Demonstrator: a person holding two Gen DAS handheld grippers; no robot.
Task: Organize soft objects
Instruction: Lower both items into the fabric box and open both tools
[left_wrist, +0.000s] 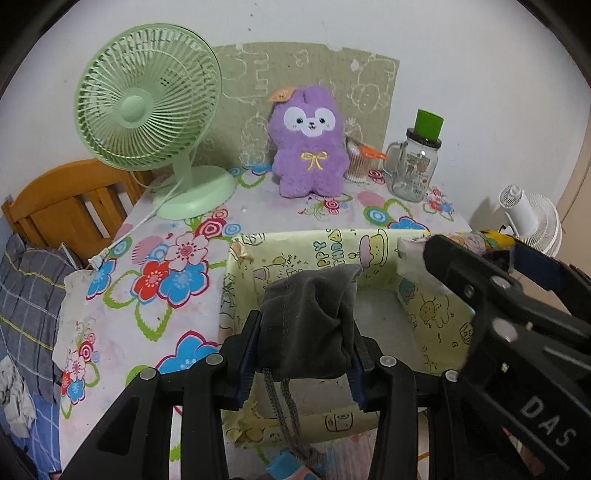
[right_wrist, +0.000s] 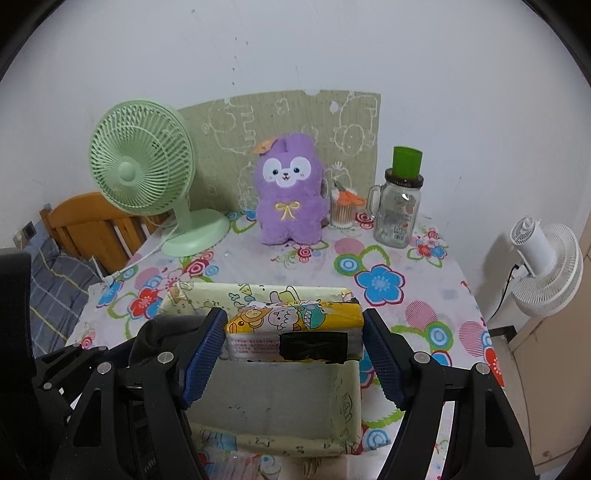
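Left wrist: grey pouch (left_wrist: 308, 321) in left gripper (left_wrist: 303, 363) above box (left_wrist: 436, 314)

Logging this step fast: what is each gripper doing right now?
Left gripper: closed on a dark grey drawstring fabric pouch.
Right gripper: holding a yellow cartoon-printed tissue pack.

- Dark grey drawstring pouch (left_wrist: 308, 321), lower centre: matt, velvety cloth with a woven cord.
- Purple plush bunny (left_wrist: 310, 147), upper centre: fuzzy pile fabric.
- Pale green table fan (left_wrist: 147, 103), upper left: smooth, satin plastic.
- Clear jar mug (left_wrist: 413, 166), upper right: glossy glass.
- Yellow cartoon-printed tissue pack (right_wrist: 295, 328), centre: shiny plastic film.
- Flower-printed desk (left_wrist: 155, 280) cover: smooth cloth.
- Orange-brown chair (left_wrist: 66, 206), left: varnished wood.
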